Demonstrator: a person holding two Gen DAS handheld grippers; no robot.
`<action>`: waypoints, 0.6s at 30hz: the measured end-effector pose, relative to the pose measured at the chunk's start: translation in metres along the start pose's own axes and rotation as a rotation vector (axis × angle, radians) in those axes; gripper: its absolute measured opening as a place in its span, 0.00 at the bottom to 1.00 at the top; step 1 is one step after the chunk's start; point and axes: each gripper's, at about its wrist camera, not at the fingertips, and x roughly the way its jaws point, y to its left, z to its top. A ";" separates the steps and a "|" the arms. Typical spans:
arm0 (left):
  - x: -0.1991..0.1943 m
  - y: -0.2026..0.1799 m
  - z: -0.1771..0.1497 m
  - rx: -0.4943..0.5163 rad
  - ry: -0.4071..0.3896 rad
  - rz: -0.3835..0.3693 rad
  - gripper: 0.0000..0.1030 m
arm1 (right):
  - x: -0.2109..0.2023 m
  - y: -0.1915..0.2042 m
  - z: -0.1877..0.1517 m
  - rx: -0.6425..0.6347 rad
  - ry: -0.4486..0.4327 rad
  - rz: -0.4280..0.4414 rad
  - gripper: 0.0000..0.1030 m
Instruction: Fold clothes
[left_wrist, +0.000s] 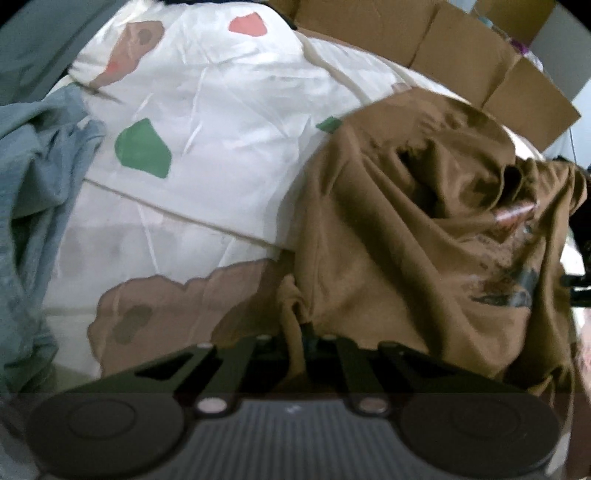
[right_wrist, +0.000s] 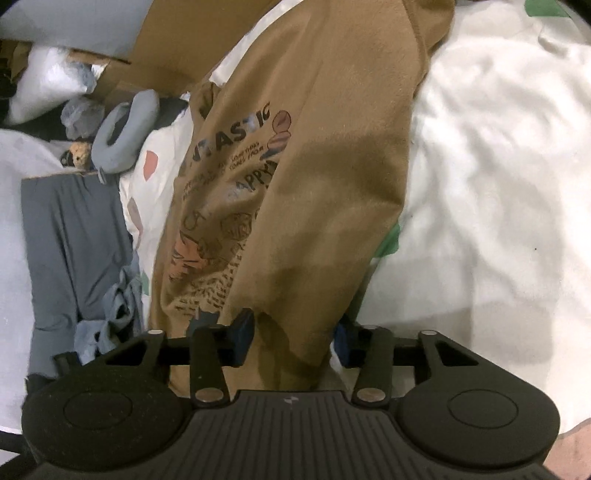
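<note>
Brown T-shirt (left_wrist: 399, 236) lay bunched at right on the bed (left_wrist: 221, 110). Left gripper (left_wrist: 301, 339) was clenched on its edge. Right gripper (right_wrist: 295, 336) straddled a fold; whether it pinched, I cannot tell.

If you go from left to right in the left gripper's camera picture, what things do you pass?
Blue-grey garment → green patch on the white patterned bedsheet → brown T-shirt, pinched in the shut left gripper.
</note>
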 end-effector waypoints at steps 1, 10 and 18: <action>-0.004 0.000 -0.001 -0.004 -0.002 -0.004 0.03 | 0.000 -0.001 0.000 -0.002 0.003 -0.008 0.21; -0.039 0.002 -0.024 -0.077 0.001 -0.045 0.03 | -0.017 0.000 -0.002 -0.005 -0.007 -0.006 0.00; -0.073 -0.007 -0.059 -0.162 0.000 -0.086 0.03 | -0.061 0.016 0.003 -0.041 -0.019 -0.043 0.00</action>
